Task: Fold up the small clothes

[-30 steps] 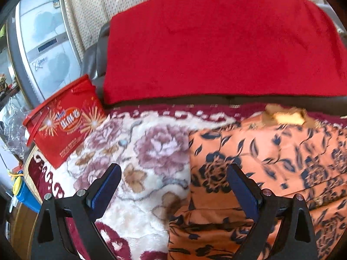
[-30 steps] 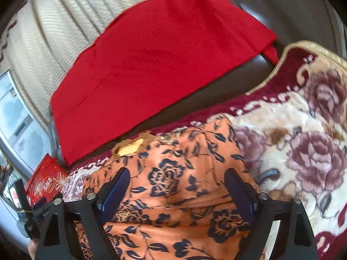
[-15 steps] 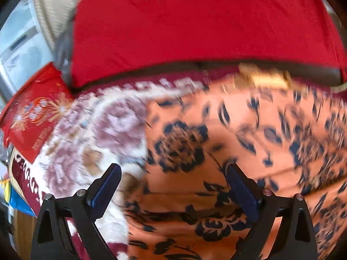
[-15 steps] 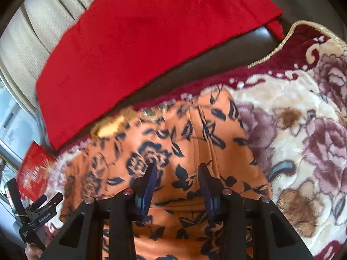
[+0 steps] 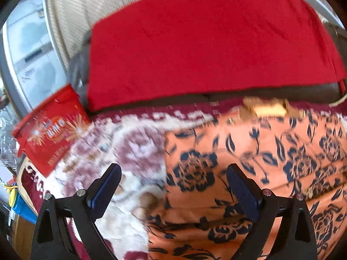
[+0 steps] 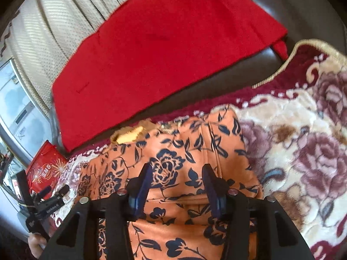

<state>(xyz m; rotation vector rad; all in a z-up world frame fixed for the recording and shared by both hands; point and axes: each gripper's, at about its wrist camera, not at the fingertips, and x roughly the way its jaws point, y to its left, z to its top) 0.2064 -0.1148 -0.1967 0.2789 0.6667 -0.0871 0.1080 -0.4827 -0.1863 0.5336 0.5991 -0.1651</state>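
Observation:
An orange garment with a dark blue flower print (image 5: 249, 164) lies folded on a floral blanket (image 5: 134, 149); it also shows in the right wrist view (image 6: 173, 164). A yellow collar patch (image 6: 128, 136) sits at its far edge. My left gripper (image 5: 173, 186) is open and empty, hovering over the garment's left edge. My right gripper (image 6: 176, 184) hovers over the garment's middle with its jaws partly apart and nothing between them. The left gripper also shows at the lower left of the right wrist view (image 6: 47, 199).
A red cloth (image 5: 206, 41) drapes over the dark sofa back (image 6: 299, 6) behind the blanket. A red snack bag (image 5: 49, 132) stands at the blanket's left end. Curtains (image 6: 54, 21) and a window (image 5: 32, 52) lie beyond. A blue and yellow object (image 5: 17, 203) sits at the far left.
My right gripper's jaws narrowed from wide open, then opened a little again over the garment. My left gripper swung right over the garment, then back left; its jaws stayed wide.

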